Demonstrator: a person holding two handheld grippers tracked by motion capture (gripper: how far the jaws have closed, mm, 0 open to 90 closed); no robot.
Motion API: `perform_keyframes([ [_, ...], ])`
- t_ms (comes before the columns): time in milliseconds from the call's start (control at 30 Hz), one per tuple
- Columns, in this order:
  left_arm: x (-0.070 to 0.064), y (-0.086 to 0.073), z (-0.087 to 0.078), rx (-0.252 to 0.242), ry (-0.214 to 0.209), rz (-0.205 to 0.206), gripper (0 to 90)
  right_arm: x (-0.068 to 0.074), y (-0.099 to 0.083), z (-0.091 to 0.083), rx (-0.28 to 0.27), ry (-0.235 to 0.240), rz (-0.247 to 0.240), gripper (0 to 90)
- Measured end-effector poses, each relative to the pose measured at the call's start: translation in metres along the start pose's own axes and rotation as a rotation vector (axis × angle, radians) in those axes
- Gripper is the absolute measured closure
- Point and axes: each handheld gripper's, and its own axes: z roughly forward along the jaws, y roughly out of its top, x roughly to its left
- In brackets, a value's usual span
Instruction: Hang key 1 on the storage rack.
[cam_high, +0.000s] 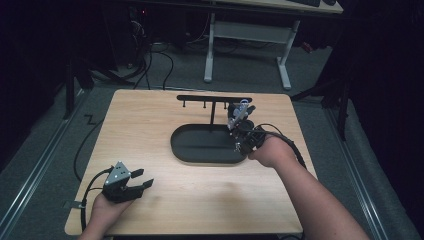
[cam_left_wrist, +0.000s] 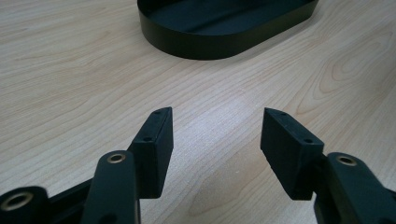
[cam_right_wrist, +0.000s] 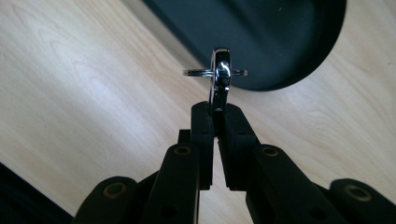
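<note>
Above black tray (cam_high: 200, 150), right tool (cam_right_wrist: 218, 109) clamps metal clip (cam_right_wrist: 219, 77); left tool (cam_left_wrist: 217, 135) open.

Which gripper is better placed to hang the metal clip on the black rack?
Right. The right gripper is shut on the metal clip and sits beside the rack. The left gripper is open, holds nothing, and rests near the table's front edge.

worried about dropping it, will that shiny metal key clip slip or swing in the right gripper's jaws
The key clip looks polished, so probably slippery; the right gripper pinches just its lower end. Its thin ring sticks out crosswise and may swing. It seems stiff and light.
</note>
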Motion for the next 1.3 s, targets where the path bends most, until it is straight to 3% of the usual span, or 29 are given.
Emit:
perform_keyframes([
  [367,0.000,0.000,-0.003,-0.031,-0.008,0.008,44.1,-0.011,0.025,-0.009,-0.013,-0.010,0.022,85.2],
  [533,-0.001,0.001,-0.005,-0.030,-0.013,0.016,43.9,-0.013,0.033,-0.014,-0.012,-0.004,0.057,85.2],
  [800,-0.003,0.000,-0.005,-0.029,-0.014,0.023,43.9,-0.020,0.044,-0.022,-0.030,0.002,0.047,85.2],
  [833,-0.003,0.000,-0.005,-0.029,-0.012,0.024,43.9,-0.019,0.046,-0.025,-0.030,0.006,0.069,85.2],
  [900,-0.002,0.000,-0.005,-0.028,-0.013,0.025,43.9,-0.022,0.049,-0.028,-0.038,0.000,0.053,85.2],
  [1167,-0.002,0.000,-0.004,-0.026,-0.013,0.025,43.7,-0.031,0.059,-0.039,-0.052,-0.021,0.093,85.2],
  [1200,-0.002,0.000,-0.005,-0.027,-0.013,0.025,43.8,-0.033,0.060,-0.040,-0.062,-0.028,0.071,85.2],
  [1300,-0.002,0.000,-0.005,-0.031,-0.012,0.024,43.8,-0.036,0.065,-0.042,-0.067,-0.029,0.090,85.2],
])
